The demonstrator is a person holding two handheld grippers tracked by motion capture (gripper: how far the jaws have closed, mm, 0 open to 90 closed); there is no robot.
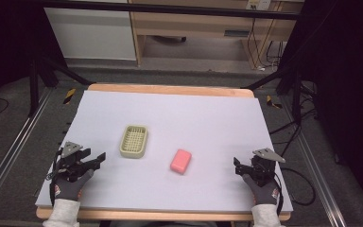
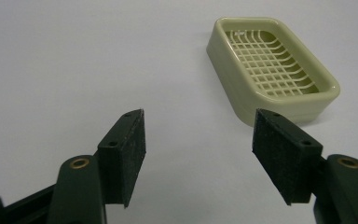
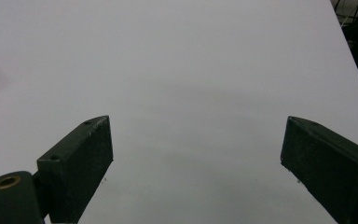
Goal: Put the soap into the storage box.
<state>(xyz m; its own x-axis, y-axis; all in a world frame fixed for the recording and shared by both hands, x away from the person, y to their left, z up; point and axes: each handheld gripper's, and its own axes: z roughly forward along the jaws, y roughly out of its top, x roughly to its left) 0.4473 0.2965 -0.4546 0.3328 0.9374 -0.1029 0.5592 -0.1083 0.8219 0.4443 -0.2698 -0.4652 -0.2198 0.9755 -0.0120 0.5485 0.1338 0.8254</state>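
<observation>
A pink bar of soap lies flat on the white table, a bit nearer the person than the middle. Nothing touches it. To its left and a little farther back sits a pale green soap dish. The dish and the soap are near each other but do not touch. The dish stands the right way up, and its inside is a grid of thin bars with nothing on it. In the left gripper view the soap dish is up and to the right, just past the tip of one jaw, and it looks turned at a slant.

The left gripper is at the left side of the table, near the front edge, held by a gloved hand. Its tips point toward the dish but stay apart from it. In its own view the left gripper has its two black jaws spread wide, and there is only bare table between them.

The right gripper is at the right side of the table, held by the other gloved hand, and is well apart from the soap. In its own view the right gripper is spread even wider, and it holds nothing.
</observation>
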